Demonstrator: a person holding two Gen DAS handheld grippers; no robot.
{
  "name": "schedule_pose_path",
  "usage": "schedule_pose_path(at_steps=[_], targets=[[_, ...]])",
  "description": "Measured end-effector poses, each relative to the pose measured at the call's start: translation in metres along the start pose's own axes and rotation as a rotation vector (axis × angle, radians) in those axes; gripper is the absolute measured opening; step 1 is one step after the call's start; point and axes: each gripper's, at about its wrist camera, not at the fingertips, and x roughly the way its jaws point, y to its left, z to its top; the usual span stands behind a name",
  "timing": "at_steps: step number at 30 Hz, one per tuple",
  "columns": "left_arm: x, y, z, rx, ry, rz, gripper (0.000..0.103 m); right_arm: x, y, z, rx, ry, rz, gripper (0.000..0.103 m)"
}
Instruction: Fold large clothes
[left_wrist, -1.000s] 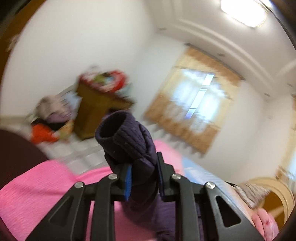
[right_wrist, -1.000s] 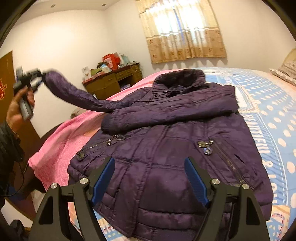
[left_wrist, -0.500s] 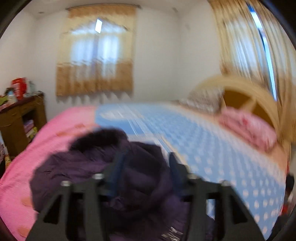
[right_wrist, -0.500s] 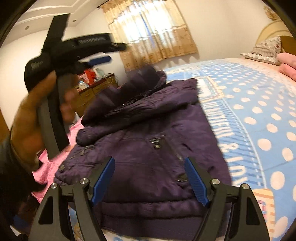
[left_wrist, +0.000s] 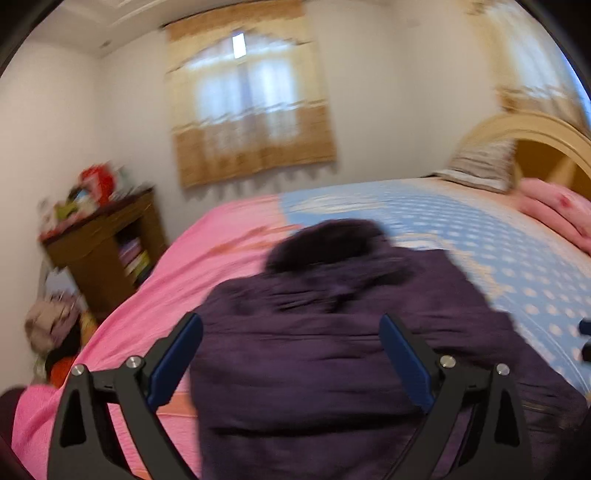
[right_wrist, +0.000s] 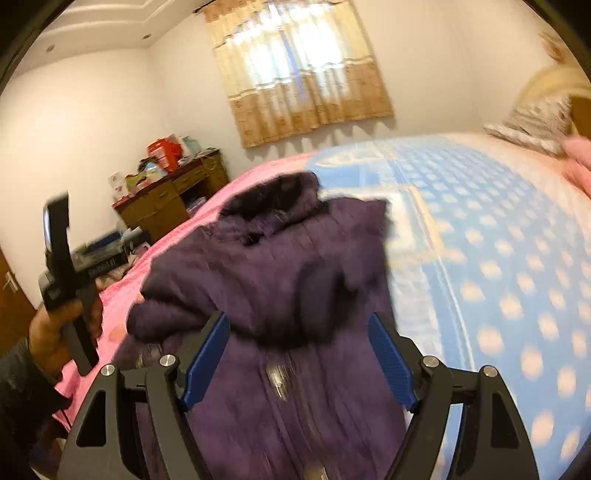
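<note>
A bedroom with white walls, a tan curtain (left_wrist: 251, 110) drawn over the window, and a wide bed filling most of the floor; its cover is pink (left_wrist: 207, 258) on the near left side and blue with pale dots (right_wrist: 498, 240) on the right. A brown wooden desk (right_wrist: 173, 203) stands by the far wall, its top crowded with boxes and odds and ends, and a striped pillow (left_wrist: 480, 166) leans at the cream headboard (left_wrist: 535, 136). The purple padded jacket (left_wrist: 332, 350) lies on the bed across the line where pink meets blue, collar toward the window, both sleeves laid across its chest, the front zip (right_wrist: 277, 376) facing up. The left gripper (left_wrist: 291, 354) has just been opening its jaws, and they now stand wide apart above the jacket with nothing pressed between the blue pads; the cloth only shows behind them. From the right side you see a hand (right_wrist: 55, 328) in a dark sleeve holding that gripper out over the pink edge. The right gripper (right_wrist: 299, 354) hangs over the lower front of the jacket, its jaws apart too, gripping nothing. Both views are smeared by motion, so fine detail on the jacket is hard to read.
</note>
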Motion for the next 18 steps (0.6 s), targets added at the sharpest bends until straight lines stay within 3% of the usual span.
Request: schedule_pose_path(at_steps=[3,6,8,12,14,18], targets=[[0.019,0.03,-0.004,-0.081,0.045,0.061,0.099,0.035,0.018,0.032,0.004,0.052,0.034,0.077],[0.038,0.032,-0.011,-0.13,0.099,0.047,0.1,0.076,0.041,0.045,0.018,0.105,0.124,0.075],[0.047,0.023,-0.018,-0.104,0.116,0.033,0.101,0.098,0.055,0.044,-0.008,0.138,0.142,0.075],[0.075,0.011,-0.044,0.002,0.217,0.069,0.103,0.145,0.057,0.028,-0.053,0.22,-0.014,0.072],[0.09,0.012,-0.056,-0.014,0.3,0.051,0.103,0.157,0.05,0.02,-0.075,0.249,-0.063,0.067],[0.101,0.017,-0.066,-0.049,0.359,0.011,0.103,0.168,0.036,0.005,-0.094,0.29,-0.068,0.067]])
